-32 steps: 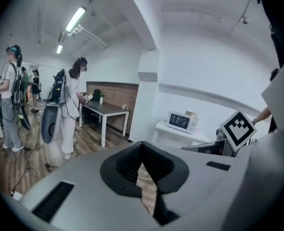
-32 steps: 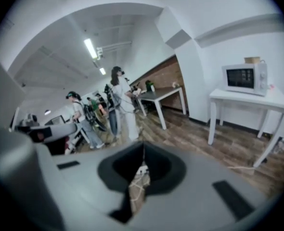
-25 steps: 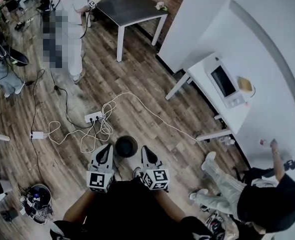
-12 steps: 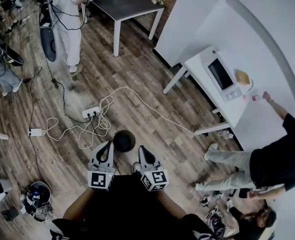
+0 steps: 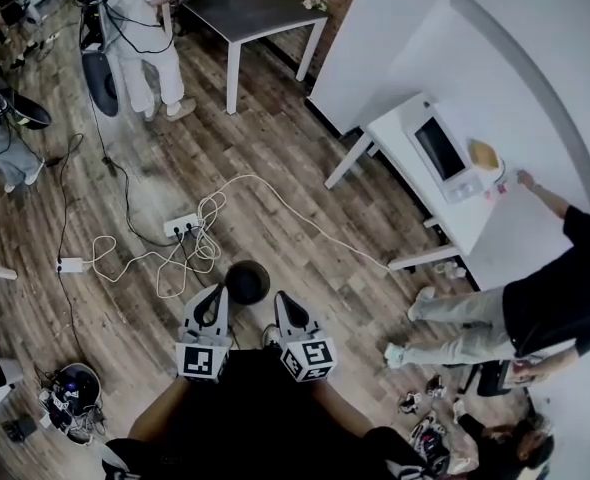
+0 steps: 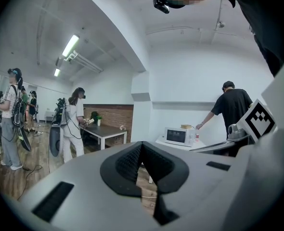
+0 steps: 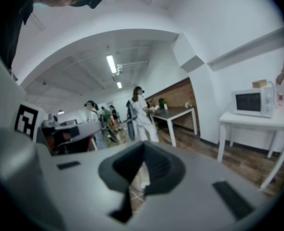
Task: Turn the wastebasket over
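Right now the black wastebasket (image 5: 247, 282) stands on the wood floor (image 5: 305, 158) just beyond the tips of both grippers, roughly centred btwn them and touching neither. Left gripper (image 5: 213, 298) & right gripper (image 5: 281, 302) each have jaws pressed together w/ nothing btwn them. Their own views look out nearly level across the room, over the basket rather than at it. From above the basket reads as a dark round disc, and I can't tell if that's the open mouth or the base facing up. So the scene fits 2 stages: hands closing in on a basket yet to be flipped, or hands drawn back from one already flipped & set down. Pics don't settle which. Judgement: any fresh hold would need the jaws parted & the tips dipped toward the basket's wall, since shut & level they can't take it. Vs. a sec ago, grippers & basket keep abt the same layout. The person in black (image 5: 560, 303) at right, low by the wall then, now leans w/ an arm out to the white table (image 5: 455, 223) by the microwave (image 5: 440, 151). The person in white (image 5: 140, 28) is nearer the dark table (image 5: 255, 8).
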### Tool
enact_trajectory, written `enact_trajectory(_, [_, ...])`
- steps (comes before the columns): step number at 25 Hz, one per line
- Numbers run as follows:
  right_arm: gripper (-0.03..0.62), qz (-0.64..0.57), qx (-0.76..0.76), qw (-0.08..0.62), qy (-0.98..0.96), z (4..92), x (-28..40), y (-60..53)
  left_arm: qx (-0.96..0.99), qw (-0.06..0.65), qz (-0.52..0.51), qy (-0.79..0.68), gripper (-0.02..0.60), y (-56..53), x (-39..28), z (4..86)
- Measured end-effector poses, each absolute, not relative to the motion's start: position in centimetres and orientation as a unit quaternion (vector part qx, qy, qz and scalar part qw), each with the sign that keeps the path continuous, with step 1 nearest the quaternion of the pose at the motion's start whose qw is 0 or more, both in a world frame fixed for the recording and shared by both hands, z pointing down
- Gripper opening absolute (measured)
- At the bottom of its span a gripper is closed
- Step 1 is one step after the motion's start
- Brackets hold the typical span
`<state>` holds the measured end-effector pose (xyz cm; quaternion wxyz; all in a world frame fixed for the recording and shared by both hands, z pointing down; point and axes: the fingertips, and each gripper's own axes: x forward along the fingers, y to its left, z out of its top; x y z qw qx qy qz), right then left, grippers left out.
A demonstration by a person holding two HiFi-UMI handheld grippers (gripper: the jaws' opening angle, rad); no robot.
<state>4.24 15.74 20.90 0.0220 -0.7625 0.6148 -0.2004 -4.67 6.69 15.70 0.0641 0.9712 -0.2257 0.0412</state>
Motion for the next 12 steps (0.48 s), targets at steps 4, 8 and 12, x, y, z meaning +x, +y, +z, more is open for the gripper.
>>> enact_trajectory(4, [0.032,-0.198,-0.763,0.022,0.615,20.86,4.35,15.67,0.972,0.063,0.043,-0.224,0.034,6.59,-4.50,15.73])
enact_trajectory(8, [0.032,-0.201,-0.764,0.022,0.612,21.10,4.33,15.80,0.972,0.066,0.045,-0.223,0.034,6.63,-4.49,16.13])
enact_trajectory(12, [0.032,-0.202,-0.764,0.021,0.613,21.35,4.79,15.58,0.971,0.070,0.045,-0.225,0.034,6.31,-4.11,16.35])
